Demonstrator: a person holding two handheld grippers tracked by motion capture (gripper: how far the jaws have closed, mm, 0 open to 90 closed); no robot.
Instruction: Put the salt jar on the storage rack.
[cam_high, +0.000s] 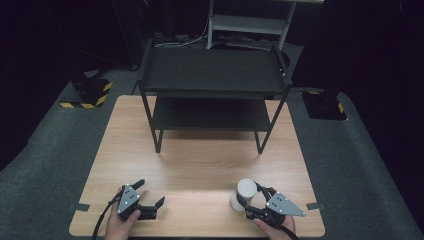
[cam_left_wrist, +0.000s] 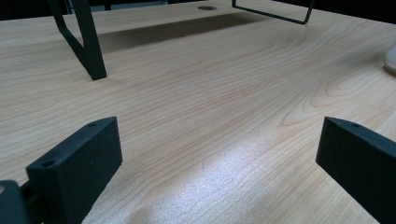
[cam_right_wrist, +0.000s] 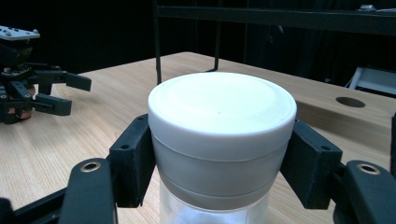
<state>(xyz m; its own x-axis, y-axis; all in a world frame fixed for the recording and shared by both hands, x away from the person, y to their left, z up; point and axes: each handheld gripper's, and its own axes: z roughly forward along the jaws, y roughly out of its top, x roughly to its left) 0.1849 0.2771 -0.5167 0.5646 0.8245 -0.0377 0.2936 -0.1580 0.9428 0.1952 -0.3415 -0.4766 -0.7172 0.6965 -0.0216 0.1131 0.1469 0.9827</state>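
Note:
A jar (cam_high: 245, 189) with a white lid and a clear body stands upright at the near right of the wooden table (cam_high: 200, 160). My right gripper (cam_high: 248, 195) is shut on it. In the right gripper view both black pads (cam_right_wrist: 133, 161) press the sides of the jar's lid (cam_right_wrist: 222, 121). My left gripper (cam_high: 151, 192) rests low over the near left of the table, open, with bare wood between its jaws (cam_left_wrist: 219, 154). The same left gripper (cam_right_wrist: 77, 94) stands open at the far left of the right gripper view.
A black two-tier metal shelf (cam_high: 212, 70) stands at the back half of the table, both tiers bare; one of its legs (cam_left_wrist: 88, 46) is ahead of my left gripper. A round cable hole (cam_right_wrist: 350, 101) sits in the tabletop. Grey carpet surrounds the table.

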